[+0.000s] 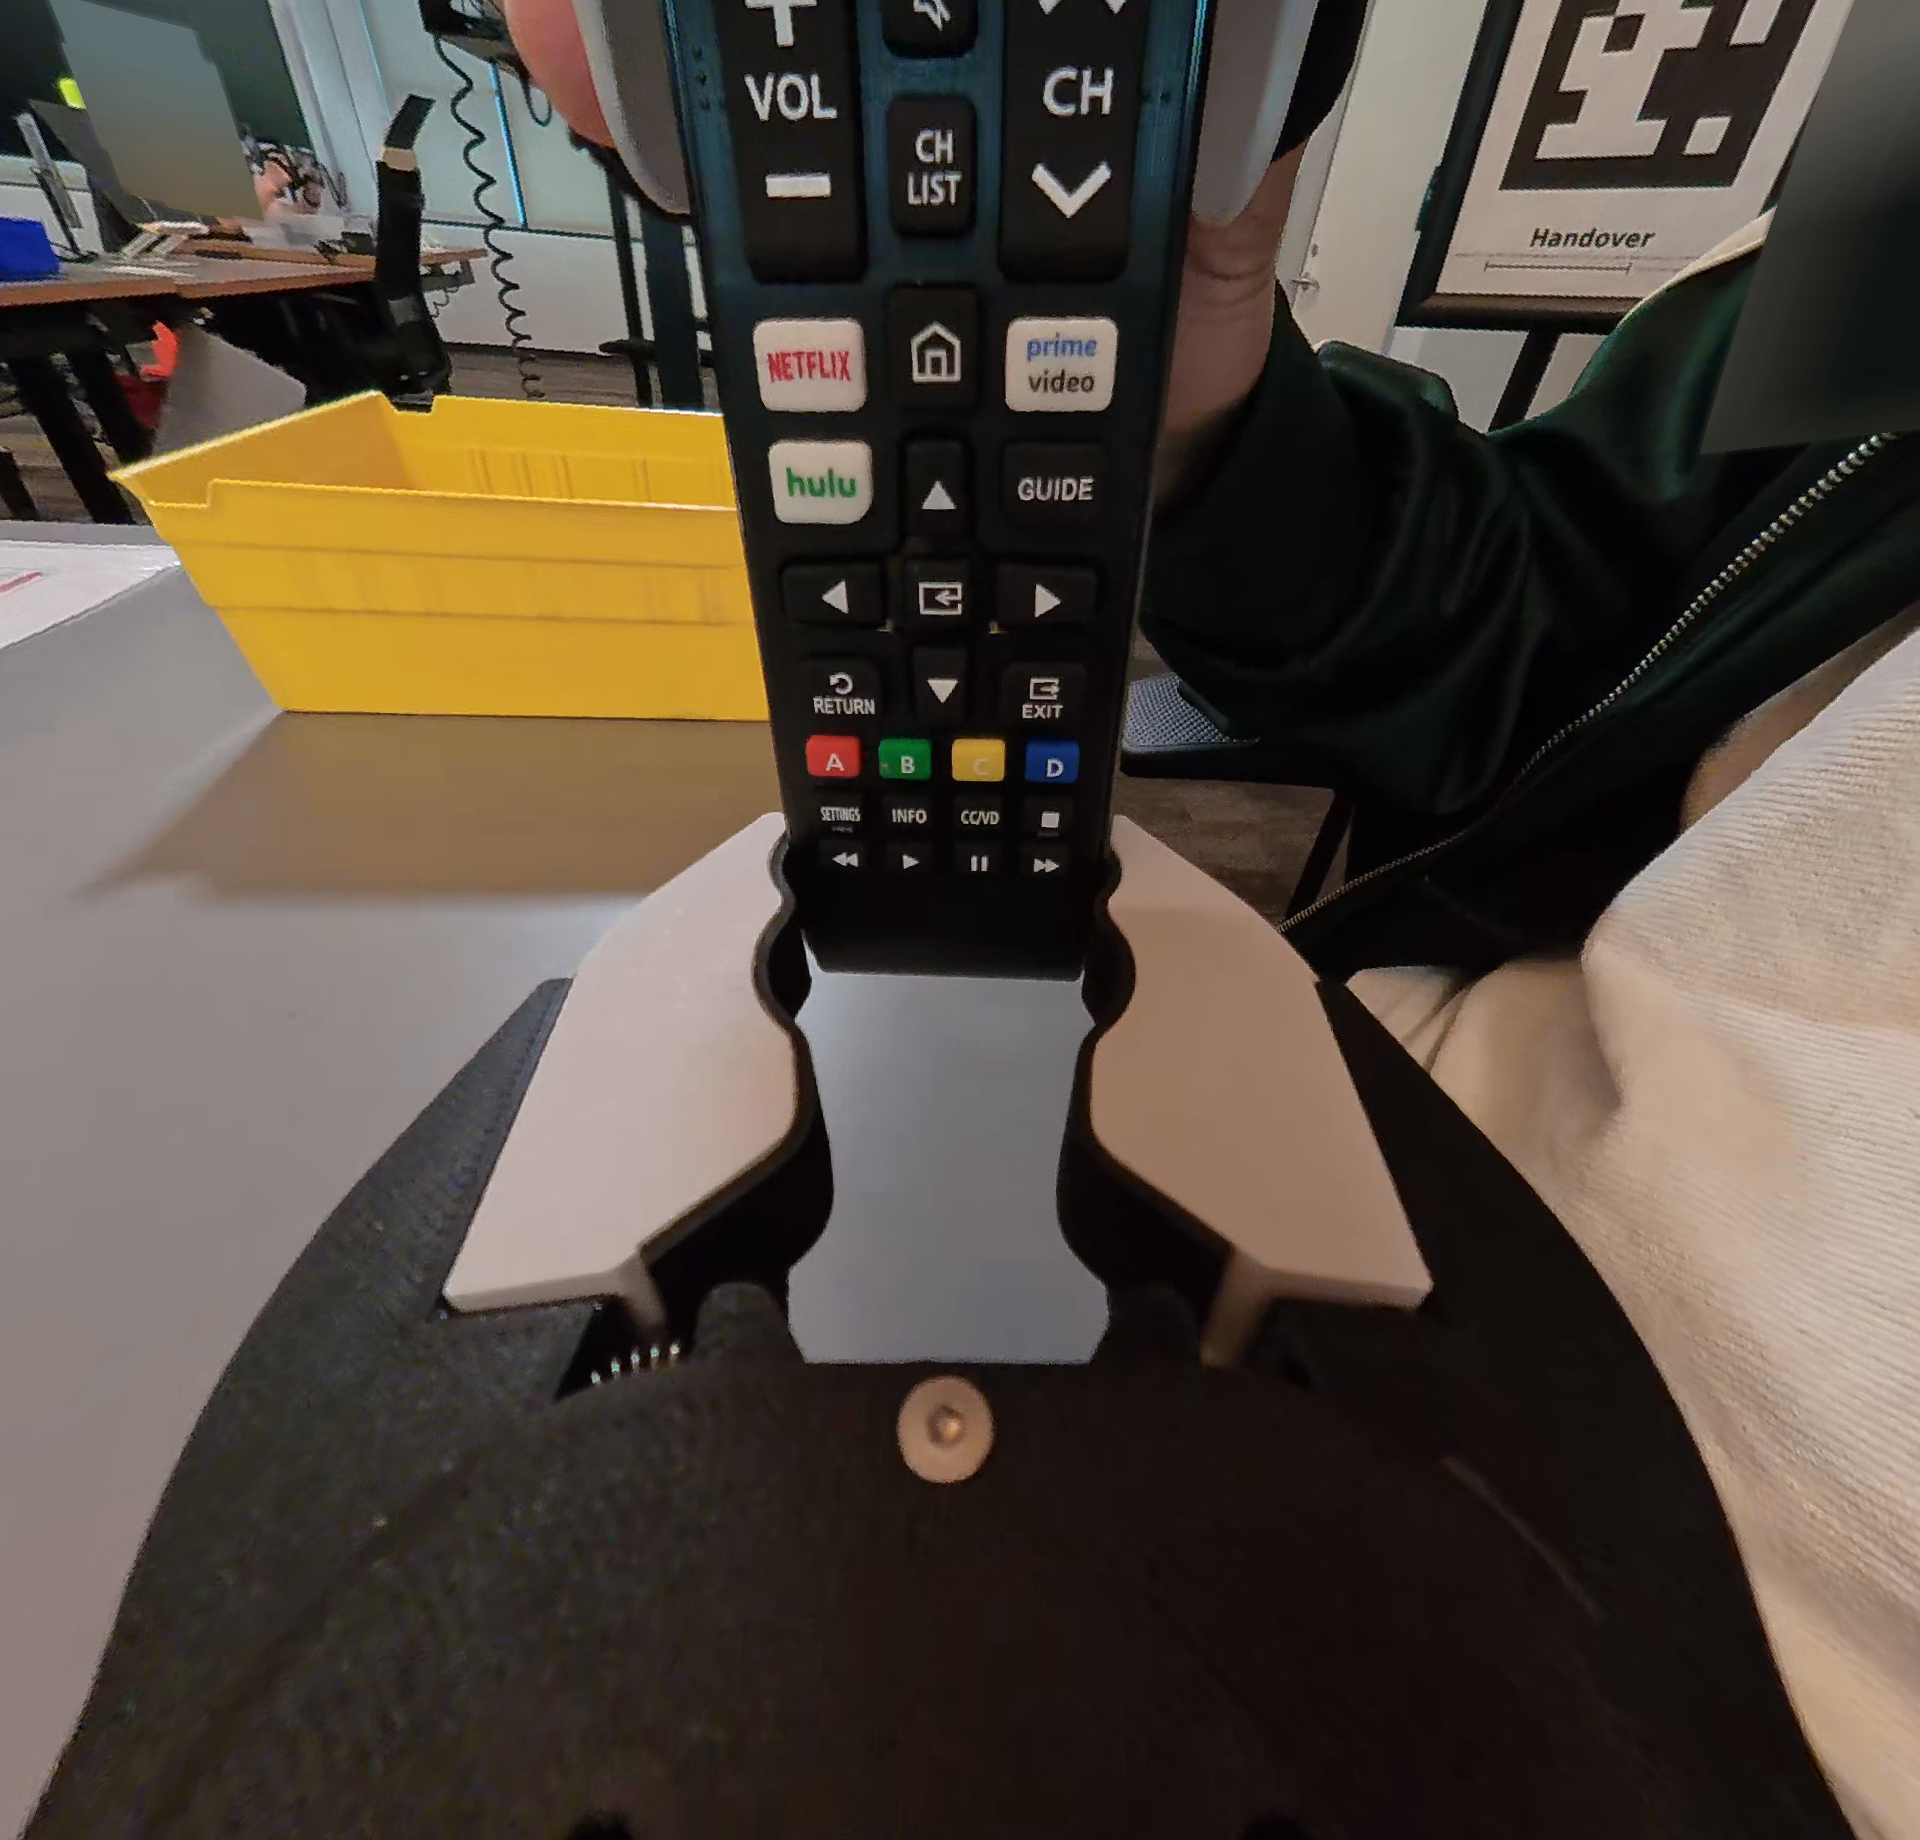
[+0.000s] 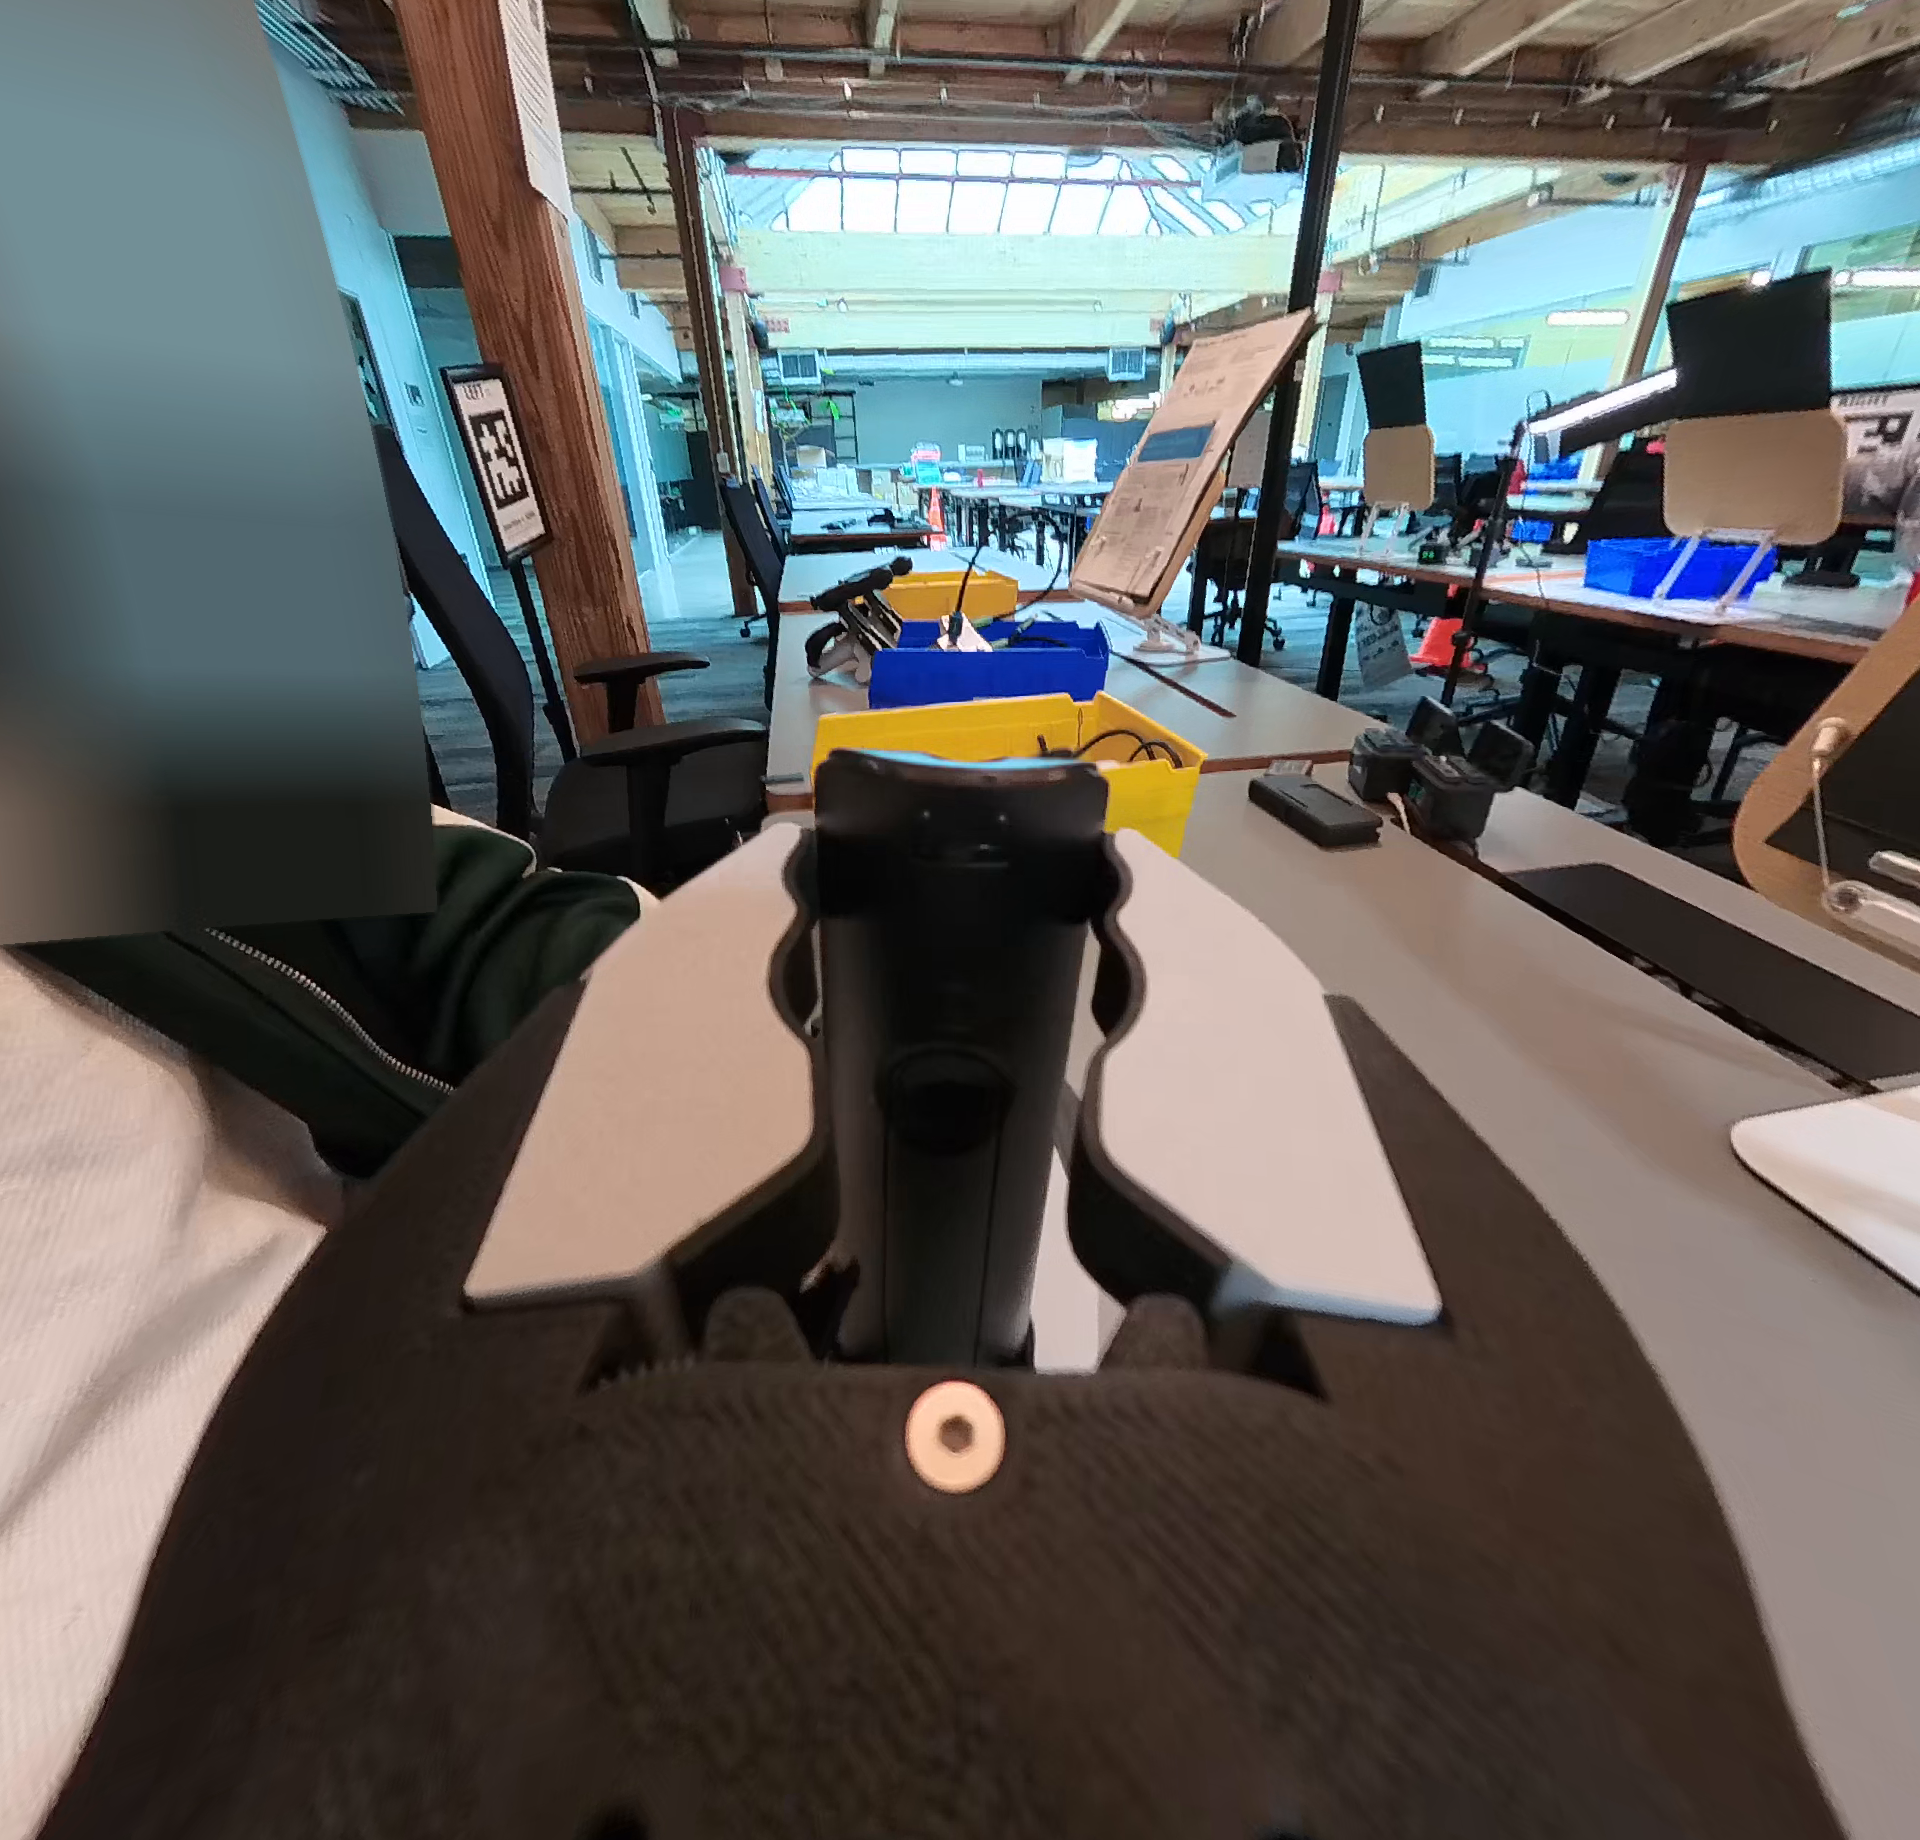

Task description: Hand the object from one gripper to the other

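The grey table (image 1: 208, 855) lies under my work, with a yellow bin (image 1: 436, 564) at its far side. Between my two tongs hangs the black remote (image 1: 935, 543), held at both ends, above the table. My left gripper (image 1: 948, 897) is closed on the bottom end, button side facing its camera; my right gripper (image 2: 956, 855) is closed around the upper part, seen from the smooth back (image 2: 951, 1063). In the left wrist view the right tool's pale fingers (image 1: 623, 76) flank the volume and channel keys. Since both hold, I judge one must let go now: I should keep the receiving grip firm and steady, open the other slowly, and draw it straight off without twisting.
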Demonstrator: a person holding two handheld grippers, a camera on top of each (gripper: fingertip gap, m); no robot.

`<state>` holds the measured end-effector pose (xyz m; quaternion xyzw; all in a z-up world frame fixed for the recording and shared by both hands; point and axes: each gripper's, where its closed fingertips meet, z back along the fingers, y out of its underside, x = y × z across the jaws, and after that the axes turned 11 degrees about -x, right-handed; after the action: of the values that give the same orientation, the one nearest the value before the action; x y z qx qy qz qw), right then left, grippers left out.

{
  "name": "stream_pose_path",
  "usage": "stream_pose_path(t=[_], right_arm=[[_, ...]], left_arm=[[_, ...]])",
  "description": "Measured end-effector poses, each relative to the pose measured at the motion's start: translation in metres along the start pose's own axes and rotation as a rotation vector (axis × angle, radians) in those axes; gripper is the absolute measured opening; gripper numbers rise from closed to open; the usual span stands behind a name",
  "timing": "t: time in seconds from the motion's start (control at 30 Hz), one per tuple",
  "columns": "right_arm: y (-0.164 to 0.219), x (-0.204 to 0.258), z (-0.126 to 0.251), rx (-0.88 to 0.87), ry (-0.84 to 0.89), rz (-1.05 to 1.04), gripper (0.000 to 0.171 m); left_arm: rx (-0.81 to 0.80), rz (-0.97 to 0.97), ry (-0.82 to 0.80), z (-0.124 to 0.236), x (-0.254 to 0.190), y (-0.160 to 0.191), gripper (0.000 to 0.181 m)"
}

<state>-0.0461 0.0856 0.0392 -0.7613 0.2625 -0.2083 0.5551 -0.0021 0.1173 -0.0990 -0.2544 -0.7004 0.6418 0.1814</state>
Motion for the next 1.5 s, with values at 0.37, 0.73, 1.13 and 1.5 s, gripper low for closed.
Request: stream_pose_path(t=[0.37,0.73,1.13,1.5], right_arm=[[-0.001,-0.009,-0.001,-0.015,0.060,0.033,0.076],[-0.007,-0.018,0.005,-0.050,0.085,0.014,0.077],[-0.012,-0.032,0.019,-0.094,0.121,-0.011,0.077],[-0.009,-0.042,0.028,-0.115,0.132,-0.046,0.078]], left_arm=[[-0.053,0.006,-0.031,0.002,0.005,-0.011,0.049],[-0.066,0.006,-0.068,0.007,0.012,-0.016,0.049],[-0.071,0.020,-0.089,0.013,0.019,-0.019,0.050],[-0.071,0.026,-0.083,0.013,0.018,-0.019,0.049]])
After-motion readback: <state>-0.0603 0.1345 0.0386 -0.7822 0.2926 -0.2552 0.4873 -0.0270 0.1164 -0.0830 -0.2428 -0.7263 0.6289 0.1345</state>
